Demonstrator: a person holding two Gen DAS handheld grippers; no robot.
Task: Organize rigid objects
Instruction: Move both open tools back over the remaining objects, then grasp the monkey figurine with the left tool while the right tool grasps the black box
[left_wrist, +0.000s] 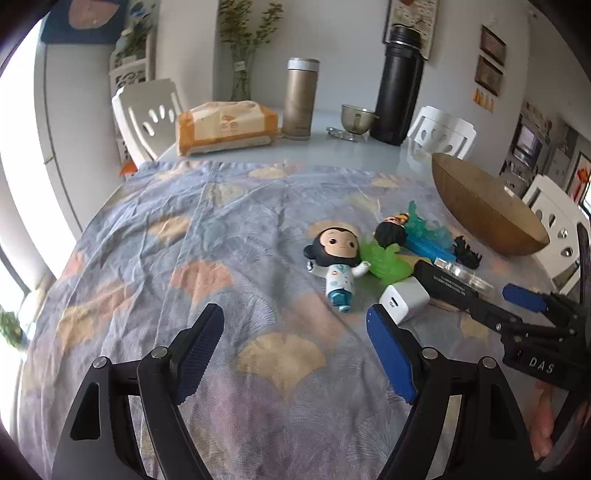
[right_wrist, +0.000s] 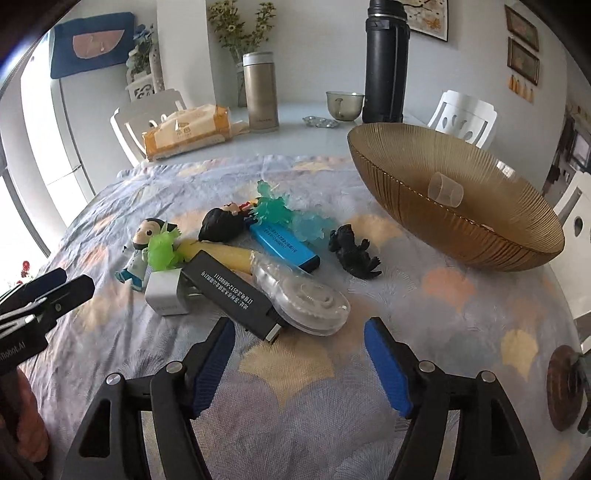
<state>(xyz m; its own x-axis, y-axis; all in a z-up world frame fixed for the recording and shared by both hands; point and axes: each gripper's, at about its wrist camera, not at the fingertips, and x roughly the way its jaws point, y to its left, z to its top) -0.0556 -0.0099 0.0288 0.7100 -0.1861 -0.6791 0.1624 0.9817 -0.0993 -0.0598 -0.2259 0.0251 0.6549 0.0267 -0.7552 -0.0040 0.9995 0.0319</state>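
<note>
A pile of small rigid objects lies on the patterned cloth: a doll in a white coat (left_wrist: 338, 260) (right_wrist: 142, 251), a green spiky toy (right_wrist: 162, 249), a white charger cube (left_wrist: 404, 299) (right_wrist: 166, 295), a black lighter (right_wrist: 236, 295), a blue lighter (right_wrist: 284, 245), a clear tape dispenser (right_wrist: 306, 299) and a black dinosaur figure (right_wrist: 354, 253). An amber ribbed bowl (right_wrist: 480, 236) (left_wrist: 480, 210) with a clear cylinder (right_wrist: 445, 189) inside stands to the right. My left gripper (left_wrist: 295, 350) is open, short of the doll. My right gripper (right_wrist: 299, 365) is open, just short of the tape dispenser.
At the table's far side stand a tissue pack (left_wrist: 225, 127), a gold flask (left_wrist: 300, 98), a tall black thermos (right_wrist: 386, 62) and a glass cup (right_wrist: 344, 105). White chairs (left_wrist: 147, 114) surround the table. A dark round object (right_wrist: 563, 391) sits at the right edge.
</note>
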